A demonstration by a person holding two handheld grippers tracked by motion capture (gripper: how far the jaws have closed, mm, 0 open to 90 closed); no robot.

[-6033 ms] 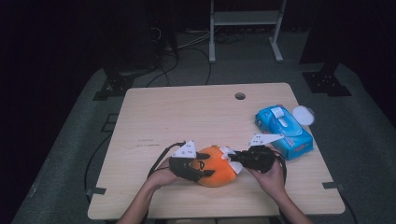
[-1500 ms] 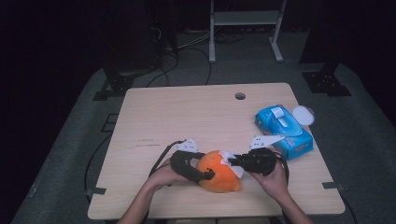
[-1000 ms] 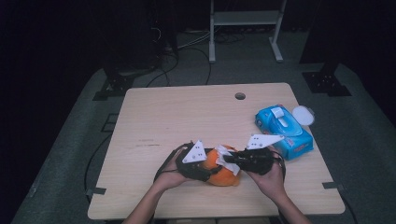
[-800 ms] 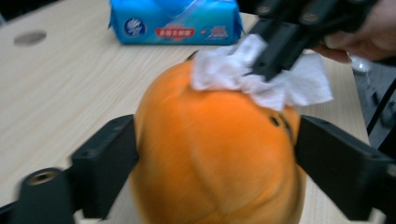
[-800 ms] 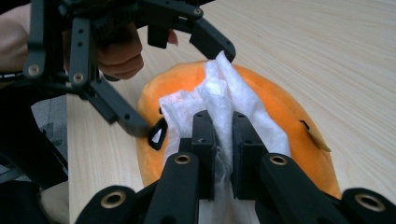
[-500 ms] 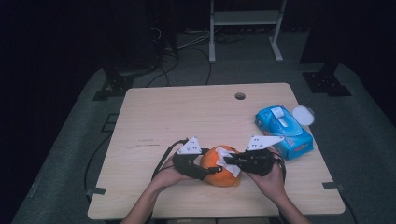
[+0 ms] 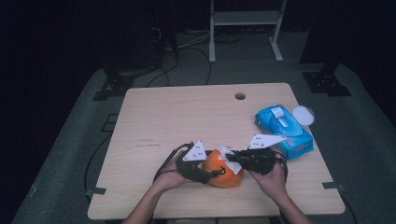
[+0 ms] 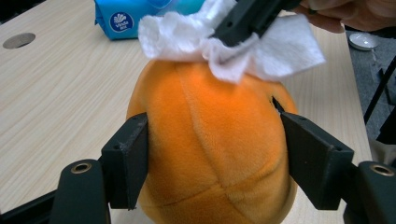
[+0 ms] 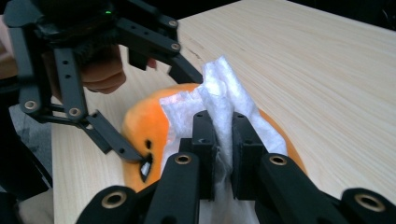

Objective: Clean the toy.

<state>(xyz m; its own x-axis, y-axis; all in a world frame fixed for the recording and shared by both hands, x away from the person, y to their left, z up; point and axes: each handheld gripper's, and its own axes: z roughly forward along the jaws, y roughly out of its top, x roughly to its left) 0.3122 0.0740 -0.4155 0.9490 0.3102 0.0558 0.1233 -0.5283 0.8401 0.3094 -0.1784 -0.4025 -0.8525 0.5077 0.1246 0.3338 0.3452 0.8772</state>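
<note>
my left gripper [image 7: 212, 171] is clamped on the orange plush toy [image 7: 224, 169], one jaw pressed into each flank; in the left gripper view the plush toy [image 8: 212, 144] bulges between the two black pads, which dent the fabric slightly. the toy sits on the wooden table [image 7: 187, 121], near the front edge and a little right of centre, just in front of me.

my right gripper [image 7: 233, 158] comes in from the right with its jaws closed on a white tissue [image 7: 226, 154]. in the right gripper view the tissue [image 9: 224, 100] stands up crumpled between the two pads, pinched tight, and drapes down over the top of the toy [image 9: 140, 123]. in the left gripper view the same tissue [image 8: 233, 44] lies bunched on the crown of the toy, touching it, with the other gripper's jaw biting into its middle.

a small dark mark shows on the toy's side, just beside the left gripper's jaw.

blue tissue pack [image 7: 284, 130] lies on the table's right side, apart from the toy. a round white lid [image 7: 302, 114] sits just beyond the pack at the table's right edge. a round hole [image 7: 240, 96] is in the table top toward the far edge.
</note>
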